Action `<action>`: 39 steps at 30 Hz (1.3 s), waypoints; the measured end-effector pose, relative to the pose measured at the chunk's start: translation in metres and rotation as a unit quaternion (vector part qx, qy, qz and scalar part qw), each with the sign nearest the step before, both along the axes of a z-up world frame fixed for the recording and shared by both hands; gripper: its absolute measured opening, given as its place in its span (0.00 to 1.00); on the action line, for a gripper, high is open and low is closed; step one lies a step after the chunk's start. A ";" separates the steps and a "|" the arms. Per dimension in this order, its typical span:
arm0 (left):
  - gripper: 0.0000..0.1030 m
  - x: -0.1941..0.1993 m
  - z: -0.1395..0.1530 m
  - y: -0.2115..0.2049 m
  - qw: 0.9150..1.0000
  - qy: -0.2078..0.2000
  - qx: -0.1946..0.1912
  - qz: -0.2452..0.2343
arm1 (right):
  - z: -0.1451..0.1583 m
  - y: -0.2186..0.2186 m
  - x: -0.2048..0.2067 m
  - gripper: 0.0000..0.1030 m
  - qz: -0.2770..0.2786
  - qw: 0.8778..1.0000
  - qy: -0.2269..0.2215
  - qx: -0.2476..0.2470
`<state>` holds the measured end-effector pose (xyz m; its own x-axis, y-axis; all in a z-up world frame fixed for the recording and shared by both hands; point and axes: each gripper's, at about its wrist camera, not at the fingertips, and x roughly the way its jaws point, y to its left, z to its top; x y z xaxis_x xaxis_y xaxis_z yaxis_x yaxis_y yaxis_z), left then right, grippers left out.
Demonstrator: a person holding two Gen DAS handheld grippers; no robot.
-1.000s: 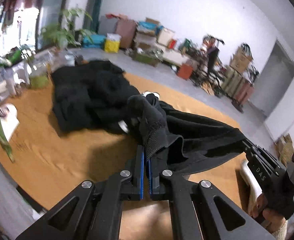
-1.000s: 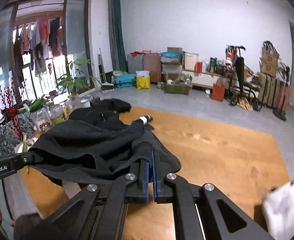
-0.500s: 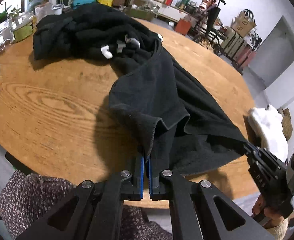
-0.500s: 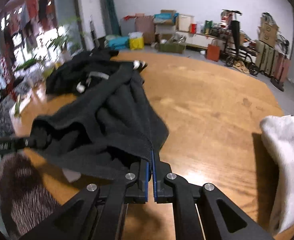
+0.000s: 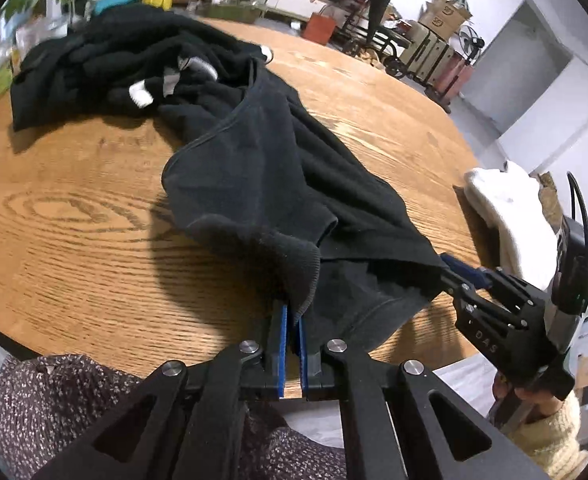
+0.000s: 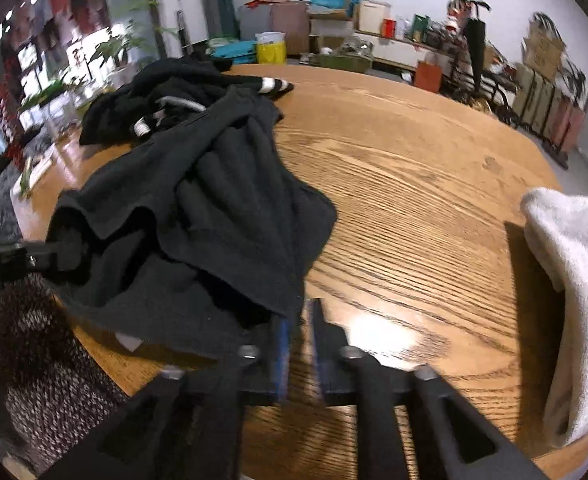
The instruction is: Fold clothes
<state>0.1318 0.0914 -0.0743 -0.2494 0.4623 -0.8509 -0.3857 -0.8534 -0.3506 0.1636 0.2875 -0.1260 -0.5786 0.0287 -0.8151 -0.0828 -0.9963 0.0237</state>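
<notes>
A black knit garment point(image 5: 294, 176) is laid across the round wooden table point(image 5: 74, 216), running from the near edge at 6 o'clock toward a heap of further black clothing with white-striped cuffs point(image 5: 106, 52) at 11 o'clock. No fold is visible: the fabric is bunched and creased, and its near hem hangs slightly over the table edge. The task is judged to be at an early stage; the garment has been drawn out of the heap but is not flattened, and the heap itself remains to be processed. A white fleecy item point(image 6: 573, 264) is seen at 3 o'clock on the table edge; whether it is already folded cannot be told.

The left gripper point(image 5: 292, 320) is pressed together on a ribbed cuff or hem corner, which is pinched between the blue pads point(image 5: 282, 332). In the right wrist view, the right gripper point(image 6: 299, 320) is shown with a narrow gap between its fingers, and bare table is seen through that gap; the garment edge lies against the left finger. In the left wrist view its tips are seen at the far corner of the cloth. Whether fabric is actually pinched there cannot be told.

The letters "DAS" are readable on the body of the right gripper in the left wrist view. No other writing can be read.
</notes>
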 end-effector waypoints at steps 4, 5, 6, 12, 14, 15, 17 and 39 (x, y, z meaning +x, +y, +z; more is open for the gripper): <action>0.64 -0.017 0.003 -0.021 0.998 -0.051 -0.001 0.029 | 0.018 0.011 -0.002 0.54 -0.006 1.000 0.015 0.016; 0.65 -0.022 0.008 -0.028 0.998 -0.052 0.009 0.036 | 0.024 0.012 -0.004 0.55 -0.004 1.000 0.019 0.022; 0.65 -0.026 0.014 -0.034 0.998 -0.052 0.019 0.041 | 0.028 0.012 -0.008 0.56 -0.002 0.999 0.023 0.024; 0.67 -0.058 0.046 -0.056 0.997 0.002 0.002 0.080 | 0.056 0.003 -0.040 0.58 0.025 0.998 0.064 -0.014; 0.67 -0.071 0.044 -0.061 0.996 0.000 0.001 0.094 | 0.064 0.003 -0.049 0.60 0.028 0.996 0.076 -0.035; 0.67 -0.079 0.041 -0.062 0.995 -0.005 0.009 0.100 | 0.068 0.004 -0.052 0.61 0.027 0.995 0.082 -0.041; 0.67 -0.095 0.035 -0.062 0.994 -0.016 0.020 0.108 | 0.077 0.007 -0.057 0.61 0.021 0.994 0.100 -0.036; 0.19 -0.252 -0.007 0.025 0.982 0.086 -0.112 0.128 | -0.014 -0.063 -0.171 0.70 0.119 0.992 0.002 -0.049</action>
